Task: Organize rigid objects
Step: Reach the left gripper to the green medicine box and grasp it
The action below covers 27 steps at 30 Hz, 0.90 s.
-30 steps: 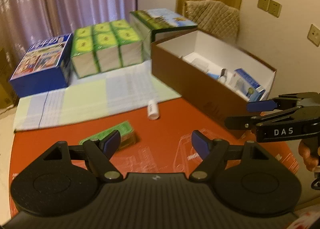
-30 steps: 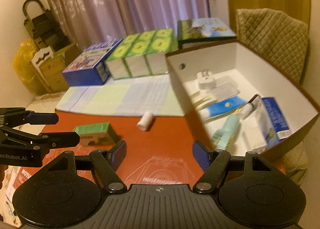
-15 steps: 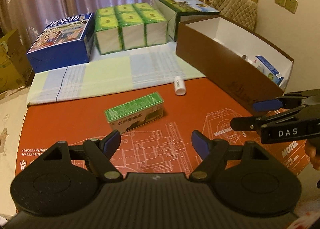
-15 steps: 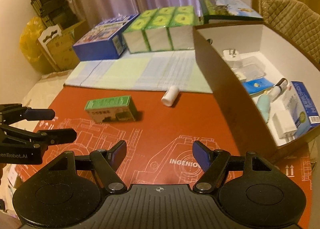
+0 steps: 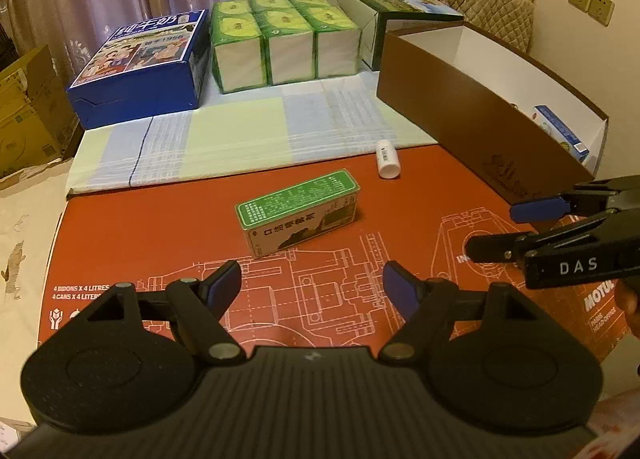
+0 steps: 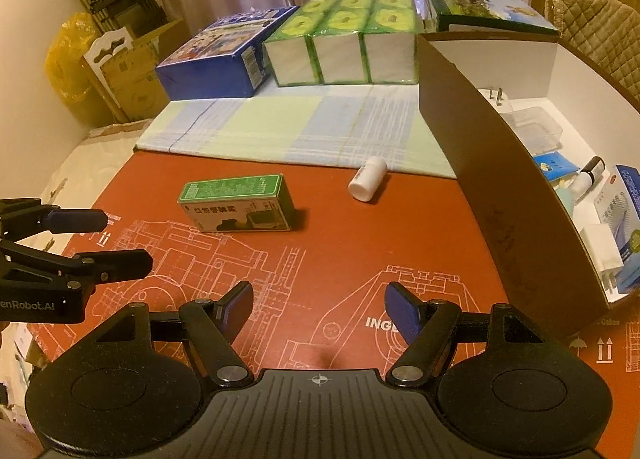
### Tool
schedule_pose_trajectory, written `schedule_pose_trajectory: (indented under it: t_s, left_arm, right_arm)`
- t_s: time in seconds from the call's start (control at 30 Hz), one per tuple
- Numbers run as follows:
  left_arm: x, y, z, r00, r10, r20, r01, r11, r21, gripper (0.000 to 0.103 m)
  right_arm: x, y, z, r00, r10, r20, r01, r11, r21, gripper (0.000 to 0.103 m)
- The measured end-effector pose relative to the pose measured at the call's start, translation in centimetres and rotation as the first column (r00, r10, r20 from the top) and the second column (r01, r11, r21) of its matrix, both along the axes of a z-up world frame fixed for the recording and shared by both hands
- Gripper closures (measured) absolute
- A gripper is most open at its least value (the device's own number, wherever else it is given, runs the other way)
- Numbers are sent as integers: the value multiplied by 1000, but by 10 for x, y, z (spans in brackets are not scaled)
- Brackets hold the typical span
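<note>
The left gripper hovers over the red mat on the tabletop, its fingers spread apart with nothing between them. The right gripper hangs beside it over the same mat, its fingers likewise parted and empty. Each gripper shows at the edge of the other's view, well off the mat's middle.

A green tin lies on its long side near the middle of the mat, ahead of both grippers and touched by neither. A small white bottle lies on its side farther back, near the edge of the checked cloth, apart from the tin and close to the brown box.

The brown box stands open at the right of the mat. In the right wrist view its white inside holds a blue and white carton, a white plug, a clear plastic case, a blue packet and a slim tube with a dark cap; a pale item lies beneath them, too hidden to name.

On the cloth at the back sit a blue box, a block of green tissue packs and a green box with a landscape print, side by side. A quilted chair back stands behind the brown box.
</note>
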State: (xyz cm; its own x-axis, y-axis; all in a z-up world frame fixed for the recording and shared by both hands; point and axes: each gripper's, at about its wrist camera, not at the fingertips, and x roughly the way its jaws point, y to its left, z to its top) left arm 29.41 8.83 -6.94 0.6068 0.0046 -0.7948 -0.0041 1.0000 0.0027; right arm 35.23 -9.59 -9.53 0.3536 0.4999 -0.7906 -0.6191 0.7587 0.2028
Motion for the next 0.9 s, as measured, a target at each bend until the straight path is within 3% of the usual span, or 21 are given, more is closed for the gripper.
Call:
schedule_pose_trajectory:
  t_s: [0.37,0.9]
  left_arm:
    - [15,8,-8,1000,-16,-5,16,1000,26,29]
    - [60,25,-36,985,-173,5,171,975,141,29]
  right_arm:
    - [14,1,-7,1000,-25,-12,25,1000,-18,33]
    - [36,-8,-18,994,-103,-36,101,994,-47,33]
